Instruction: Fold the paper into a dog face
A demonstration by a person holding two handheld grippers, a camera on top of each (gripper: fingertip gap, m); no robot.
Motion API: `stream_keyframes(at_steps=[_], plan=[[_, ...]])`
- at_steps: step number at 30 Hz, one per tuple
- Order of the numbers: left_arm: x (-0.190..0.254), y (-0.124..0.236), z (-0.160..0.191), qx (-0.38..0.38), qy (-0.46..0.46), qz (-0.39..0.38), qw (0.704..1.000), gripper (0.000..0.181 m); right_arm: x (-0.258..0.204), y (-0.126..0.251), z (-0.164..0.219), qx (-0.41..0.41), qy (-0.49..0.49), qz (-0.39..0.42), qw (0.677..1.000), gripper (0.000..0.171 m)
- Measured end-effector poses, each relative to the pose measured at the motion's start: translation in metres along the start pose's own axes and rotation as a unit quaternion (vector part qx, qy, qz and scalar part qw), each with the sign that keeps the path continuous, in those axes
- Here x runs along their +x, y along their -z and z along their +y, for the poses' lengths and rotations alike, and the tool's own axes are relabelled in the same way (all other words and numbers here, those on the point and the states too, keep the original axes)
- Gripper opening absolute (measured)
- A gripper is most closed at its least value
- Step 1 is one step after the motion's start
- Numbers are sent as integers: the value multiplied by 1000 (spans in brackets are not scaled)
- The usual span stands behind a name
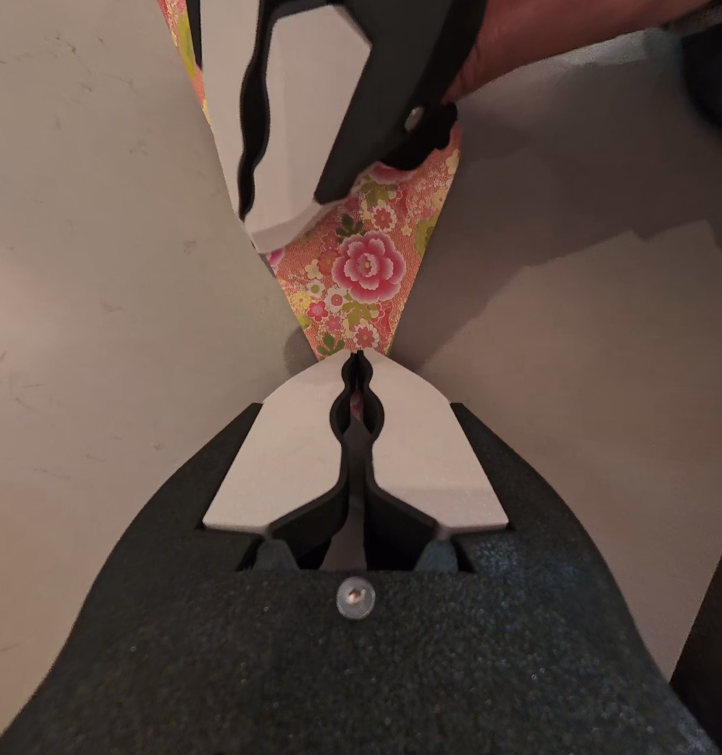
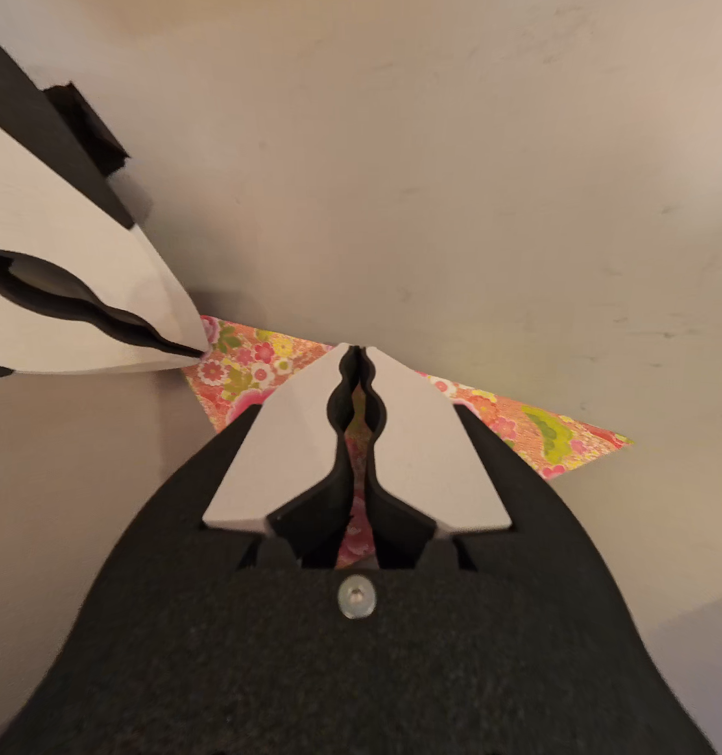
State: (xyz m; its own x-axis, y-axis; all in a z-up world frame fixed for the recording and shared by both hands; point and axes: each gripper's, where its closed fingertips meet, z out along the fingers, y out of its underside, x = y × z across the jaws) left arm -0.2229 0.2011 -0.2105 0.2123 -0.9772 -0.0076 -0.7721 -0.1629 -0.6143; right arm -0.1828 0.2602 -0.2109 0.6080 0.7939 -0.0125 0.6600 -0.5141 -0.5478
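The paper (image 1: 363, 278), a flower-printed sheet in pink, orange and green, lies folded into a triangle on the pale table (image 1: 105, 286); in the right wrist view the paper (image 2: 555, 433) runs as a flat band across the middle, one sharp corner pointing right, its far edge straight against the table (image 2: 473, 163). My left claw (image 1: 358, 354) is pressed together at the near corner of the triangle; a sliver of the print shows between the dark pads behind the tips, so I take it to be pinching that corner. My right claw (image 2: 358, 349) is likewise pressed together, tips at the far edge of the sheet; the print is visible through the slot between its fingers, but whether it grips the sheet or only rests over it I cannot tell. In the left wrist view my right claw (image 1: 269, 233) comes down from the top, its white fingers touching the sheet; a hand (image 1: 555, 45) holds it at upper right. In the right wrist view my left claw (image 2: 201, 351) enters from the left, its closed tips at the sheet's left corner.
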Motion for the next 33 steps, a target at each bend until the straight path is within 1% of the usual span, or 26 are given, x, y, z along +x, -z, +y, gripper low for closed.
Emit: stream_keyframes(at_steps=[22,24,28,31,33], plan=[[0,0,0,1,3,0,1000,0,87,14,20,11,-67,52,996,0],[0,0,0,1,3,0,1000,0,99,16,23,7,-68,75,995,0],[0,-1,0,1,3,1,1000,0,113,19,28,9,-82,86,993,0],[0,-1,-1,-1,2,1,1000,0,110,21,28,0,-84,78,993,0],[0,-1,-1,-2,2,2,1000,0,105,35,15,28,-53,103,993,0]])
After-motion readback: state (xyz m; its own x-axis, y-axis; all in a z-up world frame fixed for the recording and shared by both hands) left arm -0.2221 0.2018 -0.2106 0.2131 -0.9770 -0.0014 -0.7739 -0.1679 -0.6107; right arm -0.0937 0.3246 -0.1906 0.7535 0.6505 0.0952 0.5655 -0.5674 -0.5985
